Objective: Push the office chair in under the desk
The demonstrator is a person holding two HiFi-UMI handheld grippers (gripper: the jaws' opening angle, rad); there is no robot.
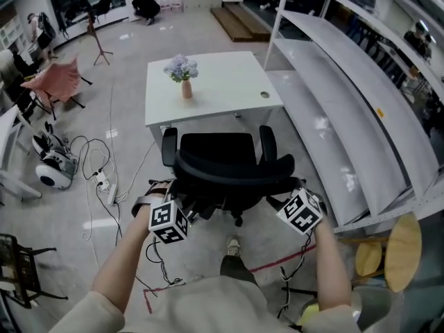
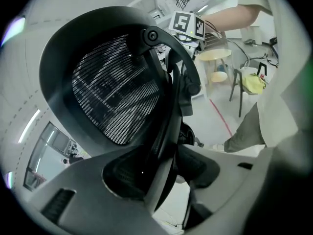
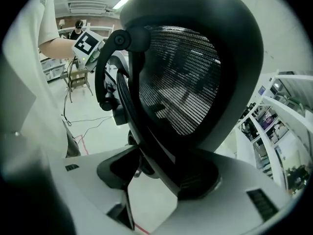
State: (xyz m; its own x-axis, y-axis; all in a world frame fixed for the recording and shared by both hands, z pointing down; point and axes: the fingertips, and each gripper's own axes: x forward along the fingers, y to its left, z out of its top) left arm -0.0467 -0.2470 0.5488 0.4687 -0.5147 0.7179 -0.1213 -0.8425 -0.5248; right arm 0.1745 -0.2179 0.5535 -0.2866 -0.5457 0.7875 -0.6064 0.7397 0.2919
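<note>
The black mesh office chair [image 1: 225,159] faces the white desk [image 1: 222,82], its seat front at the desk's near edge. My left gripper [image 1: 182,212] is at the backrest's left rim and my right gripper [image 1: 283,201] at its right rim. In the left gripper view the backrest [image 2: 112,97] fills the frame; its rim runs between the open jaws of the left gripper [image 2: 168,165], with a gap on one side. In the right gripper view the backrest [image 3: 181,82] rim sits between the pads of the right gripper [image 3: 156,173], which close on it.
A vase of flowers [image 1: 183,71] stands on the desk. Grey tilted shelving [image 1: 347,116] runs along the right. Cables and a power strip [image 1: 104,182] lie on the floor at left, a wooden stool [image 1: 399,252] at right, and a red tape line [image 1: 277,261] by my foot [image 1: 234,245].
</note>
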